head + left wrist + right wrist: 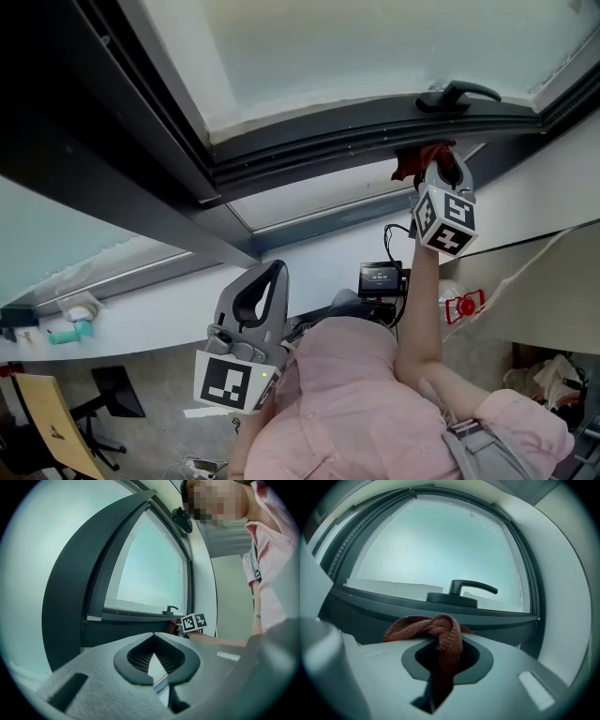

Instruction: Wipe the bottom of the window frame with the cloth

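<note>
A red-brown cloth is bunched in my right gripper, which is shut on it. The cloth sits against the dark bottom rail of the window frame, just under the black handle, near the frame's right corner. My left gripper is held low by the person's pink shirt, well away from the frame, jaws together with nothing between them. The left gripper view shows the right gripper's marker cube and the cloth at the rail.
A white wall borders the frame on the right. Below lie a white ledge with a teal object, a small screen device, a red-marked item and a wooden chair.
</note>
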Motion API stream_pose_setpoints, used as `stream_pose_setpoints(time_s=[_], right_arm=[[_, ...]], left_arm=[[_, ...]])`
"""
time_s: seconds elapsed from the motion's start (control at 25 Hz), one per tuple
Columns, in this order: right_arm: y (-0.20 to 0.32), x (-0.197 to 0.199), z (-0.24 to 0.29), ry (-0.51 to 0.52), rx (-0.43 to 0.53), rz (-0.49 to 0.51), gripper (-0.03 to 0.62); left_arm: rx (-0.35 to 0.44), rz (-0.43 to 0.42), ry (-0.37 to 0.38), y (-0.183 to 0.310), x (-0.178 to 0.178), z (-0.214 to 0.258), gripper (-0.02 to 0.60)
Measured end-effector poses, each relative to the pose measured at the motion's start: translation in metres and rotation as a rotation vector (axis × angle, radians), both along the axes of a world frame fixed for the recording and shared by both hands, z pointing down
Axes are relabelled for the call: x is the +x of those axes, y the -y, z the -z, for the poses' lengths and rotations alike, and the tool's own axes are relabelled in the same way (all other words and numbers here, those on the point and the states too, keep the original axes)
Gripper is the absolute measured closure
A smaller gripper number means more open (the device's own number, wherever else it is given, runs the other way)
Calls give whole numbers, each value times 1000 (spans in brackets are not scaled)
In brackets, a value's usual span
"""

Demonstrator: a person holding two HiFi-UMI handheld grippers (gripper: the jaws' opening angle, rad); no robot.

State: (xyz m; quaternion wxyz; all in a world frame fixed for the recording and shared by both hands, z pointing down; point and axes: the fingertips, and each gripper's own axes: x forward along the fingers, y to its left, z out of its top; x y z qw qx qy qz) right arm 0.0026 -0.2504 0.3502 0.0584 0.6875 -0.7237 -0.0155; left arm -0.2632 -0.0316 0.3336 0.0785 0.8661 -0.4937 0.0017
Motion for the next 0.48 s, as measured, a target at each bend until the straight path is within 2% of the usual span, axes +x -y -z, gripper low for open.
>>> stream_pose_setpoints(time_s=[0.2, 0.48], right_arm=[[4, 13, 0, -9, -6, -26, 543], [8, 24, 1, -11, -11, -46, 548]], left_arm=[[10, 23, -5, 1, -4, 3, 584], [4, -4, -15, 0, 6, 5, 584]])
